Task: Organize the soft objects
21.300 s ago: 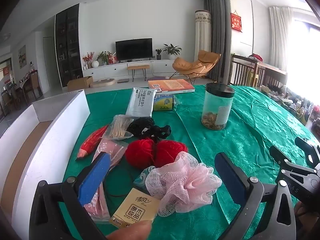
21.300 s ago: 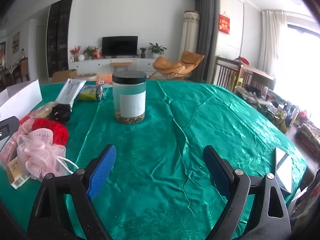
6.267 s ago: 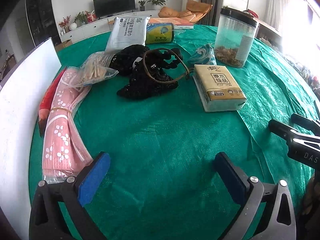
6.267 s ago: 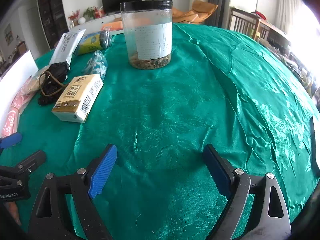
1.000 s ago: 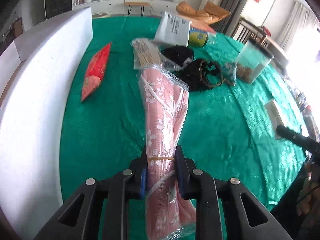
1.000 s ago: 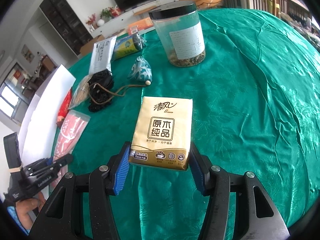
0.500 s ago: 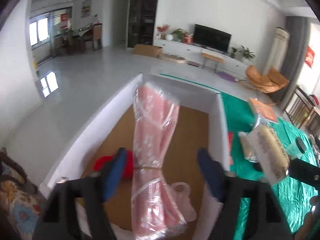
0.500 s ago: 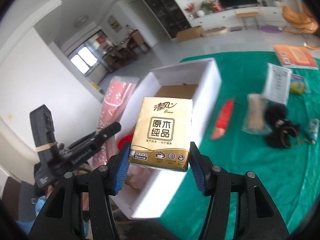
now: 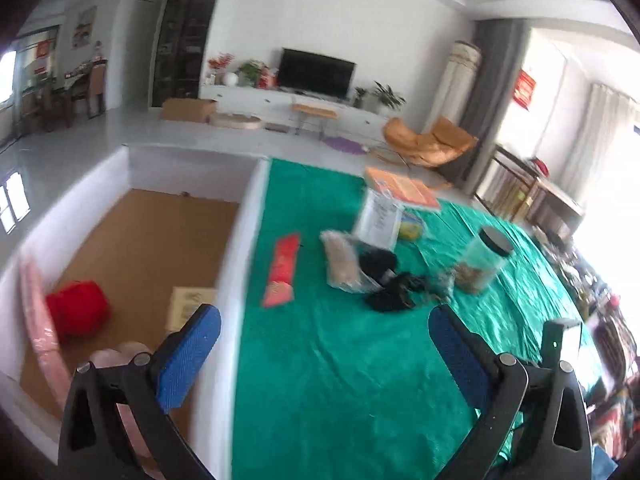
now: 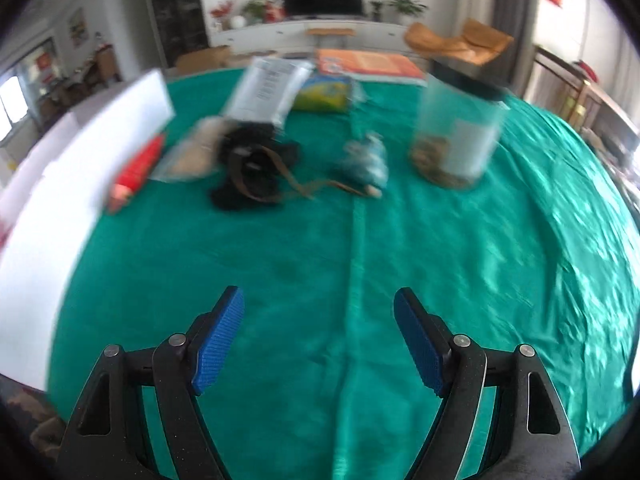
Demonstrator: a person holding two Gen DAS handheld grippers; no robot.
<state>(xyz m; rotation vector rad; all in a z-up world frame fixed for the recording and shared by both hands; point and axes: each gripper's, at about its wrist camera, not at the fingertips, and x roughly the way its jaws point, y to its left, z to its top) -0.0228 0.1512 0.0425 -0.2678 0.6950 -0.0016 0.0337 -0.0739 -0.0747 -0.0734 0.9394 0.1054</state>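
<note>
A white box [image 9: 240, 240] with a brown floor stands left of the green table. In it lie red yarn [image 9: 78, 312], the pink flowered roll [image 9: 38, 332], the tissue pack [image 9: 188, 308] and a pink puff [image 9: 128, 350]. My left gripper [image 9: 324, 352] is open and empty, above the box's right wall. My right gripper [image 10: 318, 336] is open and empty above the green cloth. On the table lie a black fabric heap with a brown cord [image 10: 256, 164], a small blue-white pouch [image 10: 366, 158] and a red packet [image 10: 138, 170].
A clear jar with a black lid [image 10: 460, 128], a white pouch [image 10: 268, 88], a yellow-green pack [image 10: 326, 94], a bag of sticks [image 10: 192, 154] and an orange book [image 10: 368, 60] sit at the far side. The box wall [image 10: 60, 184] edges the table's left.
Both grippers have let go: the pink roll and the tissue pack now lie in the box. Both grippers have swung back toward the table, open and empty.
</note>
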